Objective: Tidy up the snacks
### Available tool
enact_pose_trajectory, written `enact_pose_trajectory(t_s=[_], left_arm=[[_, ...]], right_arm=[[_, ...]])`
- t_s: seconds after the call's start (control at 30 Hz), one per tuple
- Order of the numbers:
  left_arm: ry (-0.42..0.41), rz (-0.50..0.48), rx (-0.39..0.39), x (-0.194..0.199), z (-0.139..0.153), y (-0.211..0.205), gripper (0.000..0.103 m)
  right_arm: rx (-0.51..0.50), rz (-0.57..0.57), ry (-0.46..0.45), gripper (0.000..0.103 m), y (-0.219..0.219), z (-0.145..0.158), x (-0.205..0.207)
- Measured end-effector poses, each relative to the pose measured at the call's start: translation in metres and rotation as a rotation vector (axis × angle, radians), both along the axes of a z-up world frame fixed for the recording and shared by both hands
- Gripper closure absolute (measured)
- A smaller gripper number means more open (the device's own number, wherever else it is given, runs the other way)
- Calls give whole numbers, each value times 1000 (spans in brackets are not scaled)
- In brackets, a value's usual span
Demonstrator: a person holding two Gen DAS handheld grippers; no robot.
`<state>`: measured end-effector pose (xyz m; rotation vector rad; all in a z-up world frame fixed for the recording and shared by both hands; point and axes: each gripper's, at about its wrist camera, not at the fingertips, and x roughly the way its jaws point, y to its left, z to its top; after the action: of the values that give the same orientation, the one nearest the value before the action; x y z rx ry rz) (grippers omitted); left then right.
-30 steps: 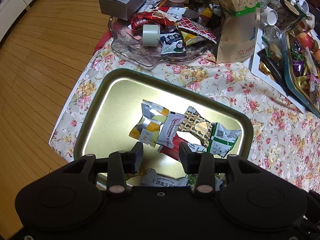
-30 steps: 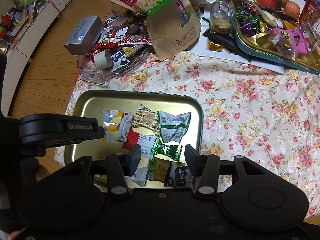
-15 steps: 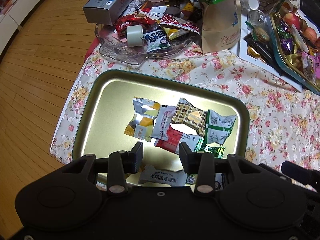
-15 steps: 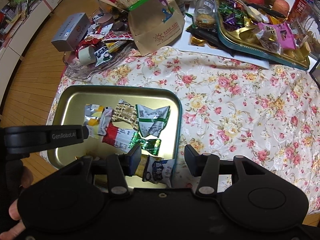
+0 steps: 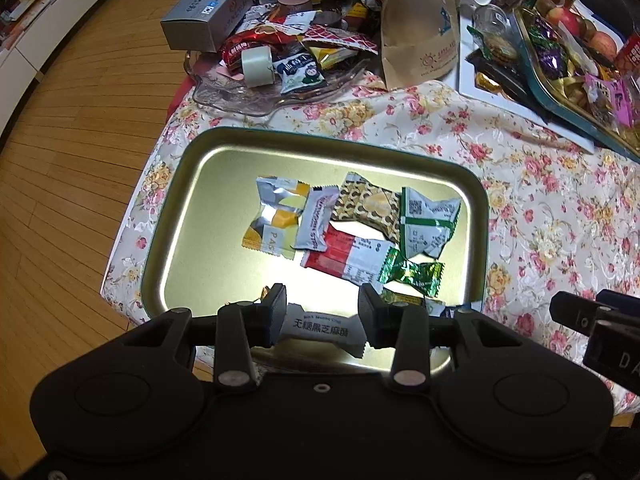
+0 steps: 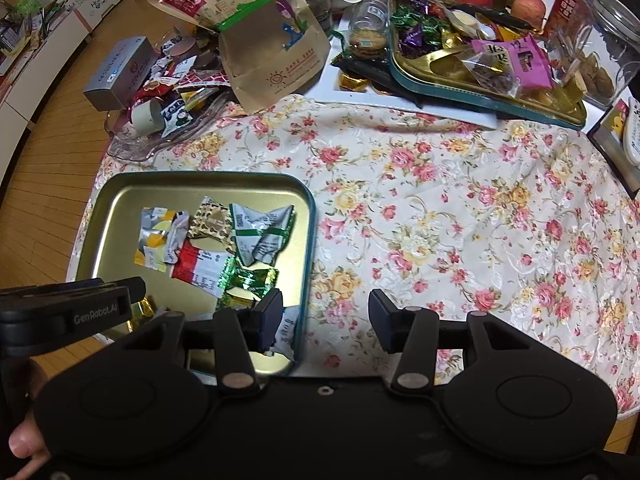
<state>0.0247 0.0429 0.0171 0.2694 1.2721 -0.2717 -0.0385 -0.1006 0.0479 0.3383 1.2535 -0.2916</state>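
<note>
On the floral tablecloth point(image 6: 460, 208), the gold tray point(image 5: 192, 216) lies at the near left corner of the table. It holds a cluster of wrapped snacks: a yellow-and-silver packet point(image 5: 276, 216), a brown patterned packet point(image 5: 368, 208), a white-and-green packet point(image 5: 428, 220), a red-and-white packet point(image 5: 344, 256) and a green foil candy point(image 5: 412, 272), several overlapping.

The left gripper point(image 5: 322, 312) is above the tray's near edge, its fingers apart and clamped on nothing. A white sesame-candy wrapper point(image 5: 324, 328) lies on the tray, seen between them; contact cannot be determined.

The right gripper point(image 6: 326, 320) is spread wide and empty, straddling the tray's right rim, with its right finger over bare cloth.

Behind the tray, a clear glass dish point(image 5: 240, 96) is heaped with packets and a tape roll point(image 5: 258, 66); a grey box point(image 5: 206, 16) and a kraft paper bag point(image 6: 276, 52) stand beside it. A second tray of sweets point(image 6: 480, 80) occupies the far right.
</note>
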Motion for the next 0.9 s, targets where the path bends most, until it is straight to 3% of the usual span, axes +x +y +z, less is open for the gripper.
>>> enact_pose_trajectory(t_s=[0.37,0.9], left_arm=[[14,-10,-14,-17,-10,0,54],[25,-33,-19,-14,-16,-5,54]], right_arm=[[-39,6,8,53,-3,-5,-15],[-58,24,57,53,4,-21,-4]])
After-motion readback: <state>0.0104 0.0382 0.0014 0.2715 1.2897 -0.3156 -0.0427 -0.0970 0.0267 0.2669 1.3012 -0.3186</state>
